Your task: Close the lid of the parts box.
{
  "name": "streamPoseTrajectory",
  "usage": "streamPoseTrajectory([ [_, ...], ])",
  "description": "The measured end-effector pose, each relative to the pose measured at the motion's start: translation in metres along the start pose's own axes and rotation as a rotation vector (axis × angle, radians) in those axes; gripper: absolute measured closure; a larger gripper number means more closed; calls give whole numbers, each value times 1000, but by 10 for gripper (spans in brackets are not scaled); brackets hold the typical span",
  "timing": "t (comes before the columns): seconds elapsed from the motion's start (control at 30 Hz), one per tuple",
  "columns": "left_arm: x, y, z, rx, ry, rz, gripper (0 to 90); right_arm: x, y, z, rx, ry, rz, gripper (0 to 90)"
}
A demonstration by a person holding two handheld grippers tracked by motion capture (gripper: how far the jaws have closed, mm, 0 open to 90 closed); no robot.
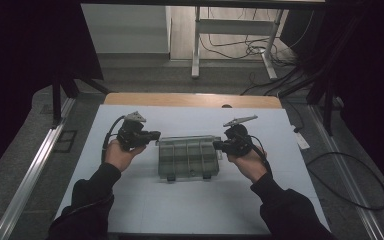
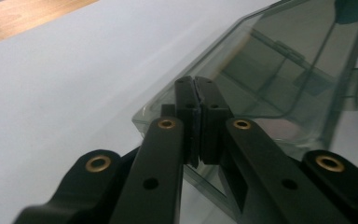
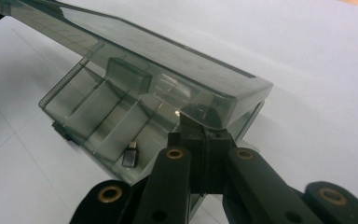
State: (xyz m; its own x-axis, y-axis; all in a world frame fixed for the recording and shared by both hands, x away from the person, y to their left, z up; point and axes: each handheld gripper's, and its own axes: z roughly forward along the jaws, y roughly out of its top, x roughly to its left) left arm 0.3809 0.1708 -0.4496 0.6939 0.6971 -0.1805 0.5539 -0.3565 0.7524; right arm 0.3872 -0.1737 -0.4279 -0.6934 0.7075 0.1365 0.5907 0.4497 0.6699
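Left tool (image 1: 156,135) and right tool (image 1: 217,145), both clenched with nothing gripped, flanked the box (image 1: 188,157) mid-desk (image 1: 145,205); lid (image 3: 168,56) was partly raised, full opening probably remained.

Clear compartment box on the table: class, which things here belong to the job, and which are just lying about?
In the job:
clear compartment box, lid ajar
left gripper
right gripper
small dark part inside the box

Lying about:
cables on the floor
white frame behind the table

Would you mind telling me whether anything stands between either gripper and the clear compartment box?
Nothing visible does. The left gripper and right gripper, jaws shut, already sit at opposite ends of the clear compartment box, whose lid is partly raised.
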Motion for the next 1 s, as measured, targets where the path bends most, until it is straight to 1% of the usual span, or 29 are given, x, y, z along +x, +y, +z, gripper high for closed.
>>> streamPoseTrajectory([
  [0.27,-13,-4,-10,-12,-20,3,873,7,-8,-4,11,14,-17,889],
  [0.5,-24,-9,-13,-12,-39,0,870,11,-15,-7,21,26,-26,889],
  [0.7,-33,-12,-15,-5,-50,8,866,15,-21,-8,27,42,-43,889],
  [0.87,-36,-16,-15,4,-53,6,860,18,-24,-10,33,49,-49,888],
  [0.93,-38,-18,-15,9,-53,1,860,20,-26,-11,30,66,-58,886],
  [1.0,-38,-19,-14,14,-56,-3,860,22,-27,-12,33,72,-67,886],
])
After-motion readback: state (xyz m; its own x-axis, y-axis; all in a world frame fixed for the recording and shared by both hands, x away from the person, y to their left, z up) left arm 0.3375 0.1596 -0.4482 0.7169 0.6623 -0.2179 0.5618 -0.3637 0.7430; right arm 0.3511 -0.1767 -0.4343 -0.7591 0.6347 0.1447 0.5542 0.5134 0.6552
